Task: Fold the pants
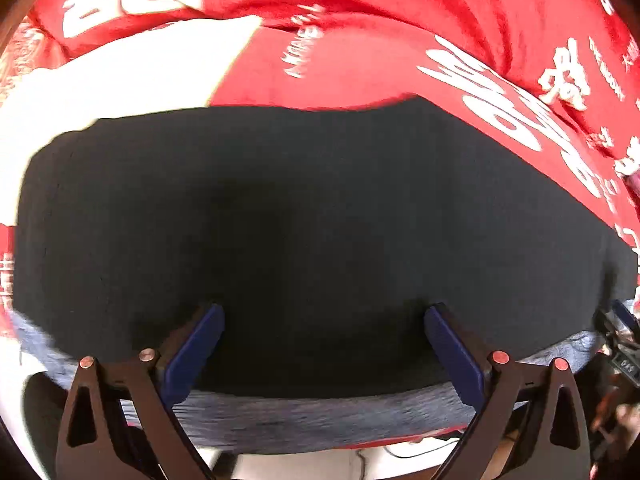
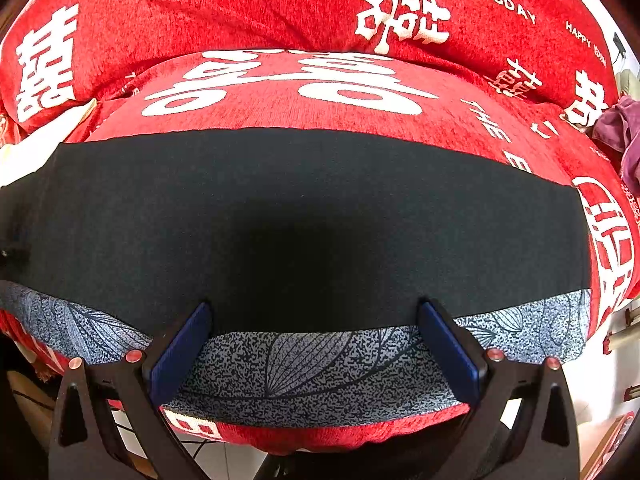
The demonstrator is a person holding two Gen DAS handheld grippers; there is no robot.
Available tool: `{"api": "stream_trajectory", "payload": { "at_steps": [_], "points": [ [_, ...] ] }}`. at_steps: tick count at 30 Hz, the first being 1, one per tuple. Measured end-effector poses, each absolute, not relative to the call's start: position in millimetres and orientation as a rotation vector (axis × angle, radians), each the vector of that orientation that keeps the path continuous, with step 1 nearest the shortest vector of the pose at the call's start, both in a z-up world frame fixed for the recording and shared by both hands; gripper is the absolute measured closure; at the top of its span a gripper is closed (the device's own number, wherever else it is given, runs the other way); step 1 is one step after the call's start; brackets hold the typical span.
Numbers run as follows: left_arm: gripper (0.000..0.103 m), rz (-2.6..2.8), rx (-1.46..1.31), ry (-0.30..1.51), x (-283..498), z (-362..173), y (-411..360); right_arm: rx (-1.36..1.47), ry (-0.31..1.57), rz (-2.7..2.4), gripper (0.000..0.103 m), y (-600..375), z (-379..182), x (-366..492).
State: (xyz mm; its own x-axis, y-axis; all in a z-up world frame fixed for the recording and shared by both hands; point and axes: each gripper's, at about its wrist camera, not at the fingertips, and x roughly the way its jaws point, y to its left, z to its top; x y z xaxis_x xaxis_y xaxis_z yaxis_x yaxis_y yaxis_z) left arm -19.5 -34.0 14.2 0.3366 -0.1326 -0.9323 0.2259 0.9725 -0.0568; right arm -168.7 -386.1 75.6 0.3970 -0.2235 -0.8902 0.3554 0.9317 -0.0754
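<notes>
Pants (image 2: 304,216) lay flat as a dark band across the red cushion (image 2: 280,12), near edge resting on a grey leaf-print cloth (image 2: 304,376) toward 6 o'clock; probably spread smooth for the next fold. Right hand-held gripper (image 2: 314,360) hung above that edge, jaws fully apart, holding nothing. Left hand-held gripper (image 1: 324,344) likewise wide and empty over the pants (image 1: 312,220).

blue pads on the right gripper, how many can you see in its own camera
2: one pad at lower left, one at lower right, standing wide apart over the black pants, gripping nothing.
</notes>
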Motion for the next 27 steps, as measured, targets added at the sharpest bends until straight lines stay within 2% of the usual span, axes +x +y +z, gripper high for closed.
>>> {"api": "stream_trajectory", "payload": {
  "at_steps": [2,6,9,11,18,21,27],
  "points": [
    [0.002,-0.156,0.114,1.152,-18,26,-11,0.134,1.105,-0.368,0.0,-386,75,-168],
    [0.002,-0.089,-0.006,1.079,7,50,40,0.131,1.106,-0.373,0.0,-385,75,-168],
    [0.002,-0.063,-0.077,1.11,39,35,71,0.13,1.11,-0.378,0.0,-386,75,-166],
    [0.001,-0.016,-0.022,1.124,55,21,85,0.128,1.113,-0.38,0.0,-386,75,-165],
    [0.0,-0.08,-0.096,1.053,70,47,101,0.126,1.111,-0.388,0.0,-385,74,-165],
    [0.0,-0.046,-0.023,1.139,84,20,91,0.125,1.112,-0.392,0.0,-385,74,-164],
    [0.0,-0.06,-0.052,1.094,27,46,94,0.129,1.109,-0.39,0.0,-385,74,-165]
  ]
}}
